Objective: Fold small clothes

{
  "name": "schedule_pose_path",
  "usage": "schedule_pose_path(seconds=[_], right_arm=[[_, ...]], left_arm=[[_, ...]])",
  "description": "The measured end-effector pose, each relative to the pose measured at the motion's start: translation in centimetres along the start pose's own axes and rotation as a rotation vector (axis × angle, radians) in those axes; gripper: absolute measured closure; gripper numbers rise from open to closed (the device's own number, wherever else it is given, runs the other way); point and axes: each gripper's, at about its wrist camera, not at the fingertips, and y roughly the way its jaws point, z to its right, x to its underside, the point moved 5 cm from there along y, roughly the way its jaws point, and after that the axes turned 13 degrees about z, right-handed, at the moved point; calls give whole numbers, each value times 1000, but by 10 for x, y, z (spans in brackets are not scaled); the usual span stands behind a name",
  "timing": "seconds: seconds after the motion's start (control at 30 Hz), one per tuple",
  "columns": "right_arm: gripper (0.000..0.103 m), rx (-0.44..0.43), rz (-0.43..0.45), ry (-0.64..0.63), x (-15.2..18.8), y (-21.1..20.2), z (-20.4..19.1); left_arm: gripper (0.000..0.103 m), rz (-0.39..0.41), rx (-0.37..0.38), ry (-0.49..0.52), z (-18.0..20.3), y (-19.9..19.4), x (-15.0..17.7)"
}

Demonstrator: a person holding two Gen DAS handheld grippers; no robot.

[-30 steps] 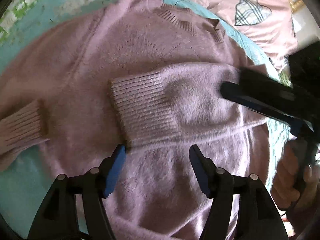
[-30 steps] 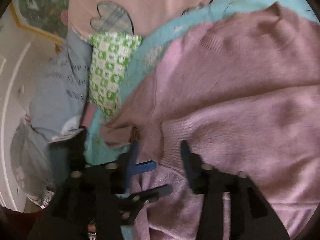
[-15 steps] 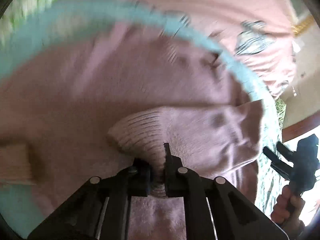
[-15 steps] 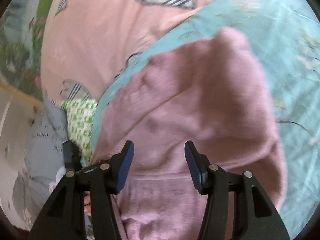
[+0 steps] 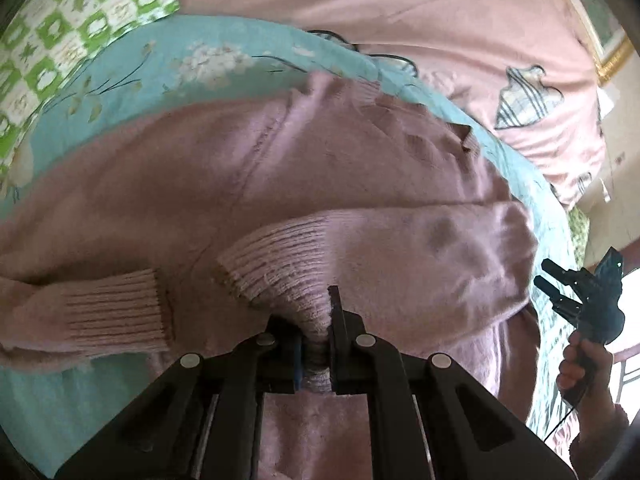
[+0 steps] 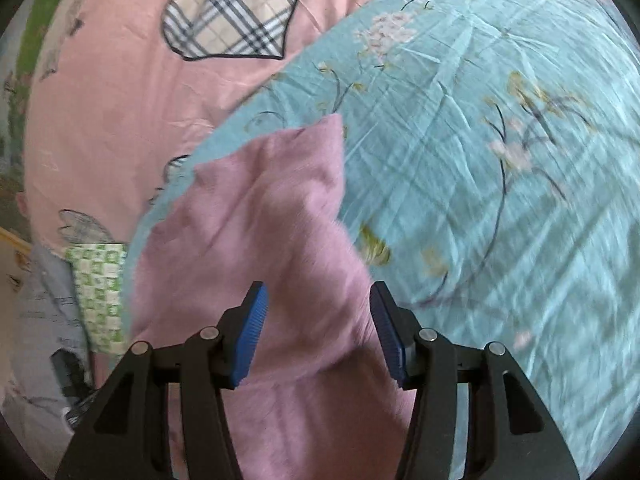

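A fuzzy pink sweater (image 5: 320, 168) lies spread on a teal floral sheet (image 5: 132, 76). Its right sleeve is folded across the body, with the ribbed cuff (image 5: 280, 272) near the middle. Its left sleeve cuff (image 5: 112, 312) lies at the left. My left gripper (image 5: 316, 340) is shut on the ribbed cuff of the folded sleeve. My right gripper (image 6: 318, 332) is open and empty, just above a corner of the sweater (image 6: 272, 216). It also shows in the left wrist view (image 5: 560, 292), off the sweater's right edge.
A pink quilt with plaid hearts (image 6: 120, 80) lies beyond the teal sheet (image 6: 480, 140). A green-and-white checked cloth (image 5: 60, 28) lies at the far left and also shows in the right wrist view (image 6: 100, 292). A grey garment (image 6: 40, 320) lies beside it.
My left gripper closed on the folded sleeve's ribbed cuff. My right gripper drew back off the sweater to its right edge and stayed open.
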Motion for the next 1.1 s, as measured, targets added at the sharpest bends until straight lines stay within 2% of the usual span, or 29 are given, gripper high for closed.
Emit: schedule_pose_path(seconds=[0.1, 0.23, 0.27, 0.3, 0.33, 0.43, 0.53, 0.6, 0.67, 0.73, 0.8, 0.87, 0.97, 1.03, 1.07, 1.1], right_arm=[[48, 18, -11, -9, -11, 27, 3], [48, -24, -39, -25, -16, 60, -1], [67, -39, -43, -33, -15, 64, -2], [90, -51, -58, -55, -15, 69, -6], [90, -44, -67, -75, -16, 69, -7], [92, -27, 14, -131, -38, 51, -7], [92, 2, 28, -148, -55, 50, 7], [92, 25, 4, -174, -53, 59, 13], [92, 46, -23, -202, -46, 70, 15], [88, 53, -33, -173, -43, 73, 17], [77, 77, -27, -130, -43, 68, 17], [72, 94, -1, -109, -41, 52, 14], [56, 44, 37, -93, -33, 29, 3], [54, 3, 45, -110, -19, 14, -9], [54, -19, 41, -116, -11, 7, -15], [54, -38, 32, -119, -1, 2, -21]], left_arm=[[96, -12, -28, -15, -9, 5, 3], [96, -39, -37, 4, -6, 13, 13], [96, -44, -40, 13, -3, 15, 15], [96, -46, -36, 20, 1, 17, 15], [96, -45, -27, 20, 4, 18, 14], [95, -38, 21, 28, 21, 26, 9], [95, -40, 15, 63, 33, 38, 7], [95, -55, -21, 85, 30, 49, 11], [93, -79, -18, 72, 24, 53, 16], [82, -100, -3, 58, 21, 49, 18], [77, -92, -5, 59, 17, 38, 18], [76, -76, -12, 62, 14, 23, 19], [71, -55, -16, 53, 6, -1, 24], [51, -52, -29, 25, -7, -20, 29], [37, -46, -37, -9, -17, -31, 32], [36, -36, -41, -40, -27, -41, 35]])
